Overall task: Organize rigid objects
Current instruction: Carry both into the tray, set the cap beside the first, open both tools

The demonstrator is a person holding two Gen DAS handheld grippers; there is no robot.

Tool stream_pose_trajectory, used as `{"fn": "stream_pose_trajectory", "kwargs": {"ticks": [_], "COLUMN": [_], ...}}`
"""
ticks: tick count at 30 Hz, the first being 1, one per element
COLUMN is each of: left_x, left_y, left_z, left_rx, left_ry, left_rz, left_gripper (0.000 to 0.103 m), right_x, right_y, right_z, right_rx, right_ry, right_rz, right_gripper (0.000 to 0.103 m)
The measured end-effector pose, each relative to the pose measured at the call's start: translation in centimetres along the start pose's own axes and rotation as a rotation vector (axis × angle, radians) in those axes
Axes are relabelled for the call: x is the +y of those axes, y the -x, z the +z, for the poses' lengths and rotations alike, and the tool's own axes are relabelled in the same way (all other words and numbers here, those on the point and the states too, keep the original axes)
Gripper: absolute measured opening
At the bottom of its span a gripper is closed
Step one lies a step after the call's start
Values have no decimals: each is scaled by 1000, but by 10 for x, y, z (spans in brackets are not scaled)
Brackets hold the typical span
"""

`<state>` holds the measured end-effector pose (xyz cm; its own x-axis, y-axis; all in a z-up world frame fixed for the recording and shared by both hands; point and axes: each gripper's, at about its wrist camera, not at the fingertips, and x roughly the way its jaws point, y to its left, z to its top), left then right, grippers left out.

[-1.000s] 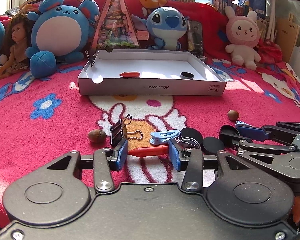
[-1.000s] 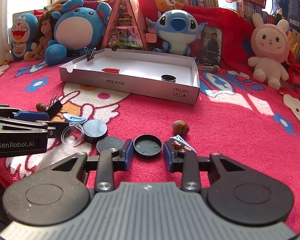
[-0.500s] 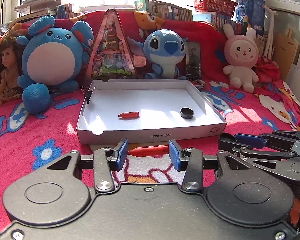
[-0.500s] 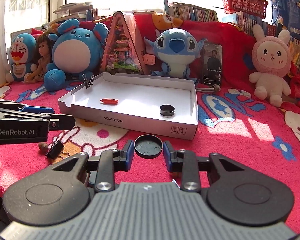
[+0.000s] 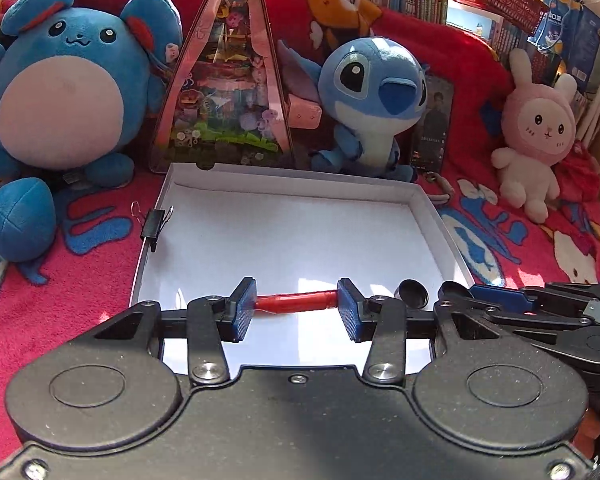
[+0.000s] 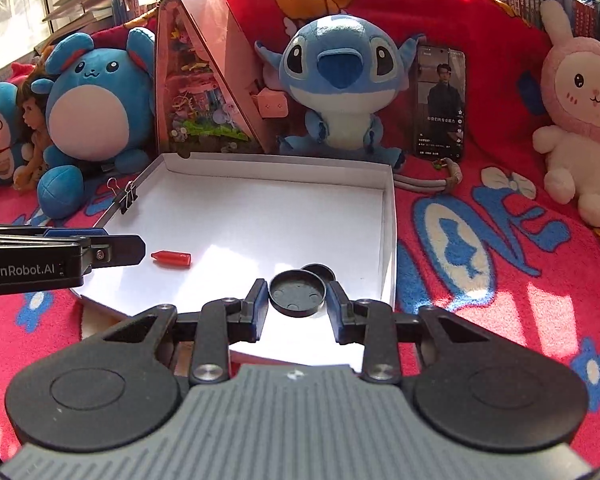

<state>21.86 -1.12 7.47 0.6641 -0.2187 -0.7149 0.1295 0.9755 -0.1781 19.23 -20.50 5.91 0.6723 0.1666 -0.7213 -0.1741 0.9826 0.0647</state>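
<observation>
Showing second red cap (image 6: 171, 259) in box (image 6: 388, 216): right view only.

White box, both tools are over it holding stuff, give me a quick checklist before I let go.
1. Left tool grips the red cap end to end: ok.
2. Right tool grips the black lid at its rim: ok.
3. Both loads are over the white box floor: ok.
4. Drop spots clear of the red cap already inside and the black lid inside: cannot tell.
5. Binder clip on the box's side wall is out of the way: ok.
</observation>
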Motion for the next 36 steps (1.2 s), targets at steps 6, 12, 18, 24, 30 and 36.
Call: {"fn": "stream_pose_trajectory", "kwargs": {"ticks": [6,12,18,24,30,36], "left_x": [6,7,6,6,4,4], "left_y": [-43,-64,-73,-77,-81,-84], "left_z": [12,11,10,9,7,5], "left_rx": [45,77,78,85,89,89], "left_ry": [13,21,7,-1,-12,-21], "left_rz": [75,88,106,110,118,124], "left_gripper": [42,42,42,42,42,43], "right_x": [0,-1,-1,-1,1,1], "right_y": [-30,-45,-51,-54,-57,-57], "right_z": [8,9,9,9,8,6], "right_rx": [63,88,94,96,96,88], "right_ry": [3,0,0,6,19,25], "right_rz": [-36,-48,-52,-54,-60,-63], "right_gripper": [37,37,37,37,38,39]}}
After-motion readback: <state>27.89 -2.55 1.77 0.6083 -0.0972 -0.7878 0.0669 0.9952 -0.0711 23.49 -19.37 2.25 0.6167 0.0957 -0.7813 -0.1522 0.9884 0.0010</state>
